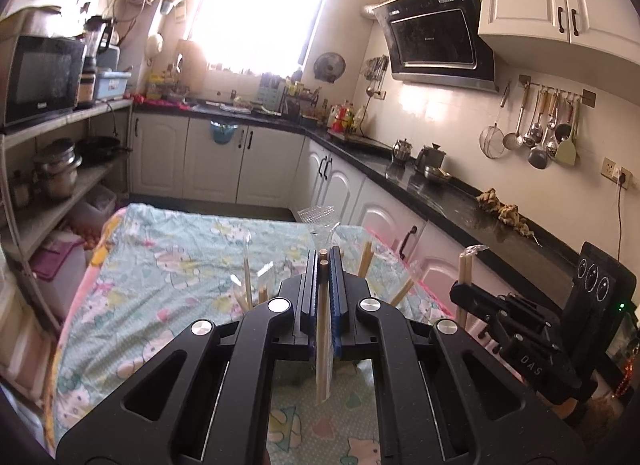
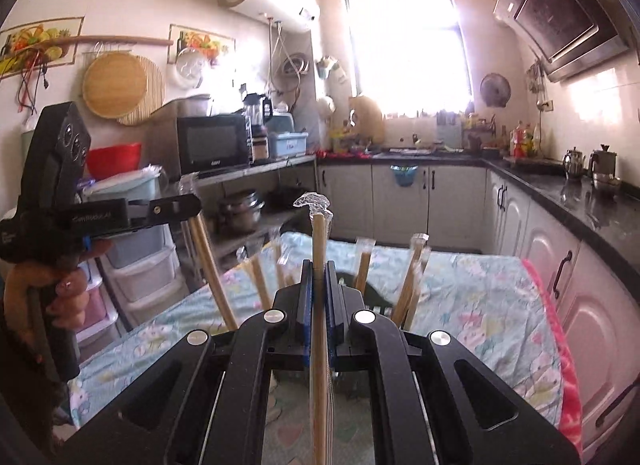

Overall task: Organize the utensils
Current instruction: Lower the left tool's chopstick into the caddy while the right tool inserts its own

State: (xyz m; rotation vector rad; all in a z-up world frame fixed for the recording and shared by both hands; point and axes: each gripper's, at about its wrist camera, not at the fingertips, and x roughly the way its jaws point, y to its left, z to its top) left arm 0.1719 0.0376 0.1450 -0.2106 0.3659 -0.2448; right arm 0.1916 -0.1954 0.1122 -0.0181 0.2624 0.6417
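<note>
Bamboo chopsticks everywhere: several wrapped pairs point(image 2: 412, 277) already stand in the dark holder point(image 2: 372, 297) on the desk point(image 2: 480, 297). Each claw, left point(image 1: 325, 265) and right point(image 2: 319, 277), is clenched on another pair above the holder, not yet dropped in.

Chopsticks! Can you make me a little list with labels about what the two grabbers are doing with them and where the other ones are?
left gripper: shut on a wrapped chopstick pair, held upright
right gripper: shut on another wrapped chopsticks pair, plastic wrap at its top
other chopsticks: several wrapped pairs stand tilted in a dark holder below the grippers
table: covered with a pastel cartoon cloth
setting: kitchen, bright window
</note>
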